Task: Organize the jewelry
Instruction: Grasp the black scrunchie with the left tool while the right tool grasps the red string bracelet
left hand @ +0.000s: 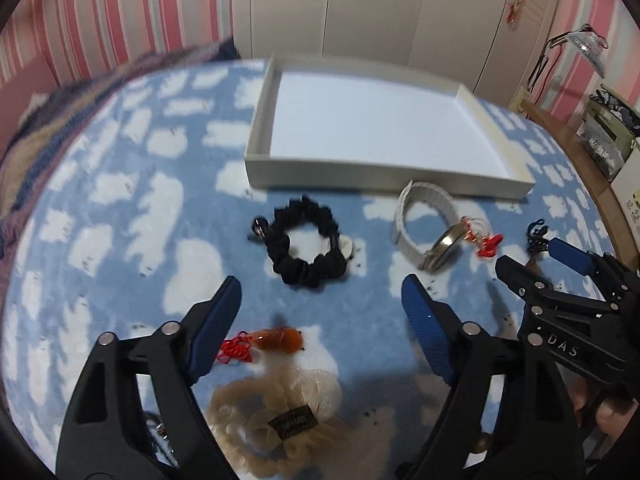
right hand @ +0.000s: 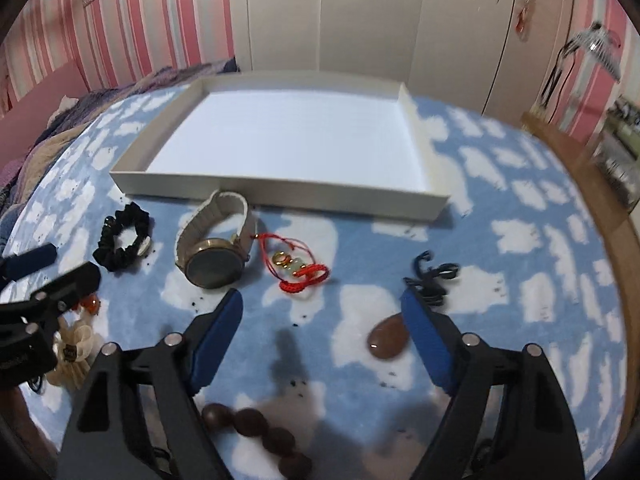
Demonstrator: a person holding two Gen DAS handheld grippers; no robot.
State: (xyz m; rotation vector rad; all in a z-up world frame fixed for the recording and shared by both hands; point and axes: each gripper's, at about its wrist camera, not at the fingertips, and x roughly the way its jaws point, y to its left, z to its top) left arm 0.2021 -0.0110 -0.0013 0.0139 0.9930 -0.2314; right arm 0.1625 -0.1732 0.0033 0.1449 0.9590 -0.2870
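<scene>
The shallow white cardboard tray (right hand: 280, 196) is bare inside. Along its near wall, a black fabric scrunchie (left hand: 306, 252) and beige-strapped watch (right hand: 214, 248) crowd the blue cloud-patterned blanket (right hand: 520, 280).

Tray (left hand: 372, 184) lies on the bed (left hand: 120, 200), well beyond both pairs of fingers. L view: scrunchie (left hand: 306, 252) just beyond the gap btwn fingers, watch (left hand: 424, 224) beyond the R finger (left hand: 424, 328), touching tray's near wall. Pendant (left hand: 280, 340) btwn the fingers, w/ hair bow (left hand: 276, 420) nearer the camera. R view: stone pendant (right hand: 386, 340) just inside the R finger (right hand: 426, 340), corded charm (right hand: 296, 270) beyond the gap, beads (right hand: 256, 428) nearer the camera.
</scene>
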